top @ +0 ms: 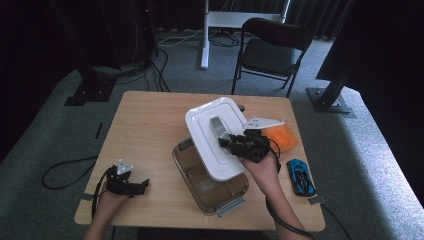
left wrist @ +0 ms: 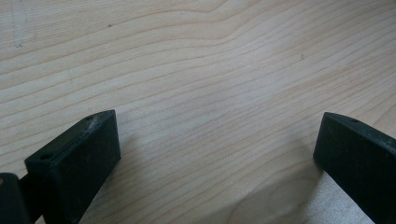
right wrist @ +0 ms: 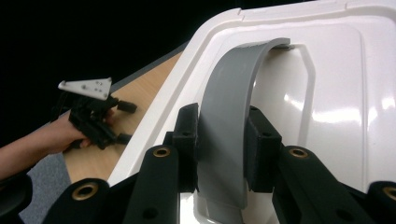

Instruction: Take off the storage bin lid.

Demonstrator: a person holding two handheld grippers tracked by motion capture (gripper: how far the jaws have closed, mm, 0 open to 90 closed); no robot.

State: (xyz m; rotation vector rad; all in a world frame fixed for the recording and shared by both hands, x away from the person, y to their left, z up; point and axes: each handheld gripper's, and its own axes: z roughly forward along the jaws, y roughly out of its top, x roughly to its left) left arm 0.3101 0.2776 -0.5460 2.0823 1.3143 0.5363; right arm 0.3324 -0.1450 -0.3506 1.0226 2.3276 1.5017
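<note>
White lid (top: 216, 135) handle clamped in right gripper (top: 231, 141) jaws | left gripper (top: 142, 185) jaws apart

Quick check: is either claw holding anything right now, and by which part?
The right claw is clamped on the white lid by its grey handle, tilted above the container. The left claw is open, holding nothing.

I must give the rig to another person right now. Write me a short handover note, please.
Right gripper: shut on the grey handle of the white lid, holding the lid tilted above the clear container.
Left gripper: open, holding nothing, low over the table at its near left.
Things: orange object and blue toy car lie to the right of the container.
Done: lid is off the container.
Left: probably set the lid down, then deal with the container.
</note>
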